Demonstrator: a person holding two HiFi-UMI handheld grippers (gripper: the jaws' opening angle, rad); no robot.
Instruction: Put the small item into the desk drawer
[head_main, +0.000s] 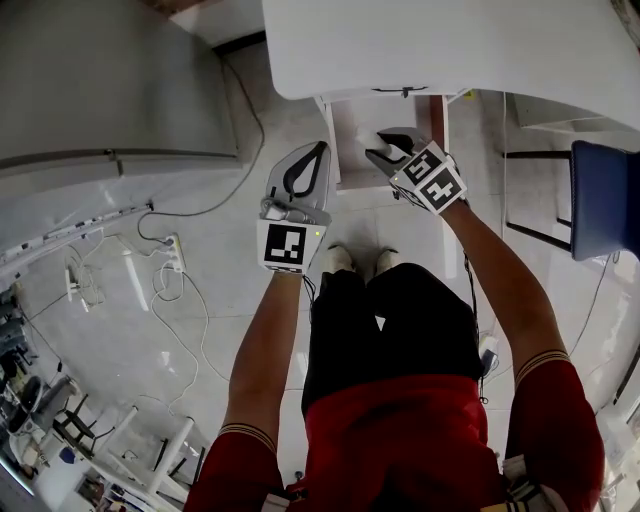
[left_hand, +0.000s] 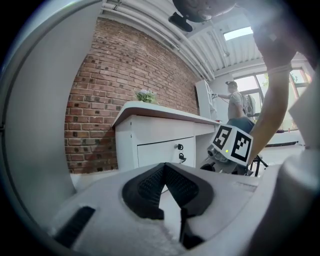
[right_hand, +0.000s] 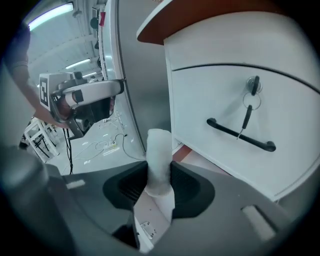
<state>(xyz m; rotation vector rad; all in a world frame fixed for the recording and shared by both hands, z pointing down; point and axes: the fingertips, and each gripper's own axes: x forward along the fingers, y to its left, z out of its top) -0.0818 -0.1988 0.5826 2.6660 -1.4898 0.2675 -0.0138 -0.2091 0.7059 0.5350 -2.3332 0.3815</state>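
Our right gripper (right_hand: 157, 176) grips the small item (right_hand: 159, 150); our left gripper (left_hand: 164, 168), clenched empty, should open onto the drawer handle (right_hand: 240, 136) at two o'clock, pulling straight.

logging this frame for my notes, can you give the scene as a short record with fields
right gripper: shut on small white item
left gripper: shut, nothing between its jaws
drawer front: black handle, key in lock
item position: in the grip, low and left of the handle in the right gripper view
desk: white top
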